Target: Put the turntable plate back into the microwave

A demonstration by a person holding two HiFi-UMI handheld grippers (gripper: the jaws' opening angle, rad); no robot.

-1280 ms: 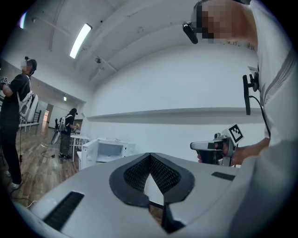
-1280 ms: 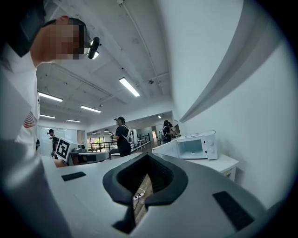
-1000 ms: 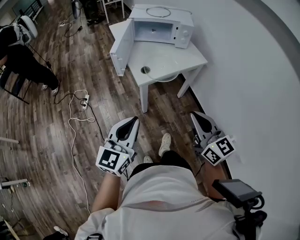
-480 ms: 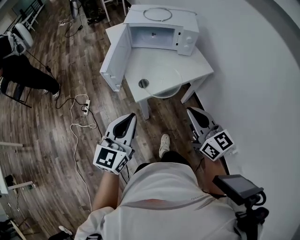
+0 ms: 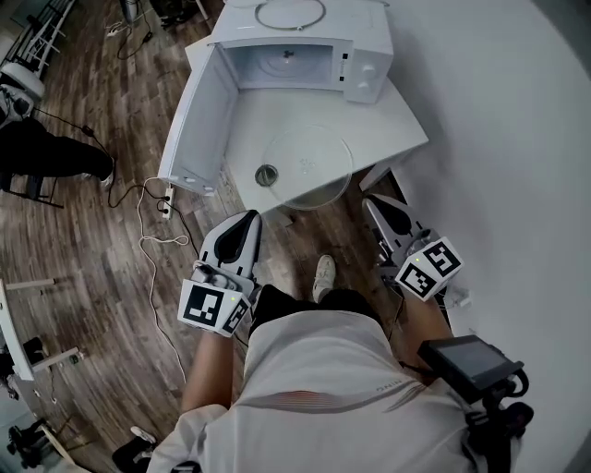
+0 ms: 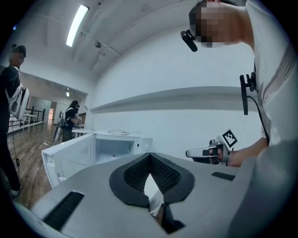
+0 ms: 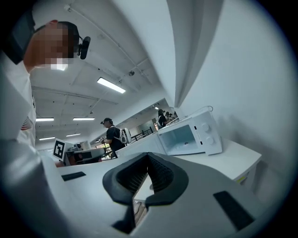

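A clear glass turntable plate (image 5: 309,164) lies flat on the white table (image 5: 392,129), near its front edge. Behind it stands the white microwave (image 5: 355,65), its door (image 5: 194,120) swung wide open to the left and its cavity bare. My left gripper (image 5: 249,216) hovers over the floor just short of the table's front, shut with nothing in it. My right gripper (image 5: 373,203) hangs by the table's front right corner, also shut and empty. The left gripper view shows the closed pads (image 6: 139,174) and the microwave (image 6: 114,148) beyond.
A small round piece (image 5: 267,174) sits on the table left of the plate. A thin ring (image 5: 290,14) lies on top of the microwave. Cables and a power strip (image 5: 166,199) trail on the wood floor at the left. A white wall runs along the right.
Both grippers have moved forward toward the table, which now fills more of the head view. Their jaws have stayed shut and the plate has not moved.
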